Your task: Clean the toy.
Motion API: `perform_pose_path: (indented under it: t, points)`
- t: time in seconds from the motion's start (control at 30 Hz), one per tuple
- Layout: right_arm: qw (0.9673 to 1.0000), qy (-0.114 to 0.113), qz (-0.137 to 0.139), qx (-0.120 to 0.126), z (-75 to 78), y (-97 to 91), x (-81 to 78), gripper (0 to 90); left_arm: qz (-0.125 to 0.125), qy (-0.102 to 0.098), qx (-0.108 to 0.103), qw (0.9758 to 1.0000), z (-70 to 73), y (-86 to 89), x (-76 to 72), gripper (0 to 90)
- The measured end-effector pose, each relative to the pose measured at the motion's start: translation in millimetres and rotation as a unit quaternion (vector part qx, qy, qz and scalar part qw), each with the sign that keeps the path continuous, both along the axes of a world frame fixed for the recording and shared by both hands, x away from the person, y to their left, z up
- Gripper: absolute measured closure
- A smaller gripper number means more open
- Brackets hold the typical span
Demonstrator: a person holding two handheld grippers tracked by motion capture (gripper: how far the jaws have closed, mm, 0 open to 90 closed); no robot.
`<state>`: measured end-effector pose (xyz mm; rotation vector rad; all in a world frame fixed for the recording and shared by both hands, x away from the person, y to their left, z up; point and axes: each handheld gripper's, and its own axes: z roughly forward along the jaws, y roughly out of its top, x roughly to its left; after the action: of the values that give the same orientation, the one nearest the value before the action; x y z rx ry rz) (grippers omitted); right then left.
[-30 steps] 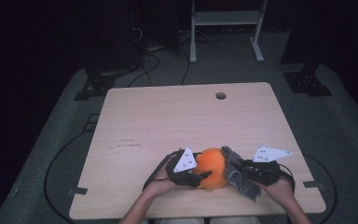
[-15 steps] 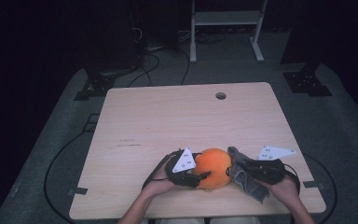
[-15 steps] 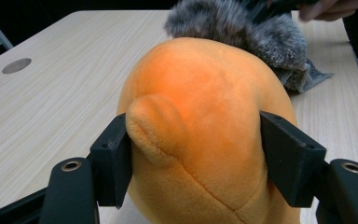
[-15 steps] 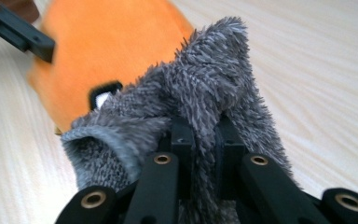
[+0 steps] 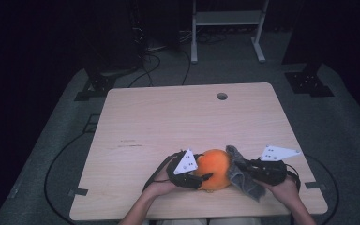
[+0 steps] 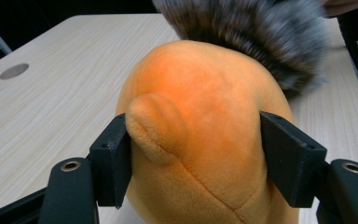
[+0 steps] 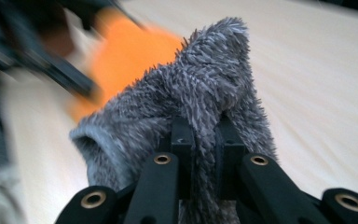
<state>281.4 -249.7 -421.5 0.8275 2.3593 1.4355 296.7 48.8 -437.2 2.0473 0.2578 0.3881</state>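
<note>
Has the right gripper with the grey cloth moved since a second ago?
Yes. In the high view the right gripper and its grey cloth have slid toward the table's right edge, off the orange plush.

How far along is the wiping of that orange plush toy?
Done: left tool grips the toy, right tool pinches the cloth. In hand: cloth pressed against the toy's side. What's left can't be judged; no dirt or finished area is visible.

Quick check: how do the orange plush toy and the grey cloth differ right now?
The orange plush toy is round and smooth; the grey cloth is shaggy and crumpled. The left gripper spans the toy widely; the right gripper pinches the cloth in a narrow gap. Both are soft and held.
</note>
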Motion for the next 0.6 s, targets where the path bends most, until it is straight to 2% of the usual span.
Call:
perform_pose_path:
  t: [0.03, 0.07, 0.1, 0.17, 0.23, 0.3, 0.37, 0.4, 0.43, 0.47, 0.53, 0.57, 0.6]
  points:
    - [0.9999, -0.009, 0.013, 0.007, 4.2, 5.4, -1.9, 80.6, -0.001, -0.002, 0.000, 1.0000, 0.2, -1.7, -0.9, 31.8]
    - [0.9996, -0.014, 0.023, 0.005, 6.4, 11.0, -3.1, 80.6, -0.003, -0.005, 0.002, 1.0000, 0.7, -2.7, -1.7, 31.8]
    - [0.9995, -0.016, 0.027, -0.009, 5.7, 15.5, -3.5, 80.6, -0.004, -0.006, 0.005, 1.0000, 1.0, -3.2, -2.5, 31.9]
    - [0.9993, -0.016, 0.019, -0.027, -0.4, 15.0, -1.0, 80.6, -0.005, -0.007, 0.002, 1.0000, 1.1, -4.1, -3.5, 32.1]
    - [0.9990, -0.006, -0.007, -0.044, -2.6, 8.2, 2.4, 80.8, -0.006, -0.008, 0.003, 0.9999, 1.4, -5.1, -3.7, 32.2]
    - [0.9992, -0.010, -0.014, -0.036, 1.1, 5.8, 0.1, 80.7, -0.008, -0.012, 0.003, 0.9999, 1.3, -6.6, -4.4, 32.4]
    - [0.9995, -0.028, 0.014, -0.009, 9.7, 12.4, -5.7, 80.7, -0.011, -0.015, 0.004, 0.9998, 1.6, -8.4, -5.8, 32.5]
    - [0.9991, -0.034, 0.022, -0.011, 13.1, 18.2, -7.5, 80.7, -0.012, -0.014, 0.003, 0.9998, 1.9, -9.1, -6.5, 32.4]
    - [0.9986, -0.038, 0.028, -0.023, 13.8, 23.5, -7.5, 80.7, -0.016, -0.009, 0.000, 0.9998, 3.0, -8.2, -6.5, 31.8]
    - [0.9983, -0.038, 0.031, -0.030, 11.5, 25.9, -6.4, 80.7, -0.018, 0.005, -0.009, 0.9998, 4.6, -6.5, -5.7, 29.5]
    - [0.9986, -0.035, 0.028, -0.030, 4.5, 21.4, -3.8, 80.8, -0.018, 0.032, -0.030, 0.9989, 8.3, -2.3, -1.5, 24.8]
    - [0.9986, -0.033, 0.022, -0.035, 2.7, 18.0, -3.2, 80.8, -0.016, 0.035, -0.032, 0.9988, 8.8, -2.4, -0.2, 25.0]
    - [0.9986, -0.030, 0.018, -0.040, 2.3, 14.7, -3.0, 80.8, -0.014, 0.028, -0.024, 0.9992, 8.2, -3.9, -0.7, 26.4]
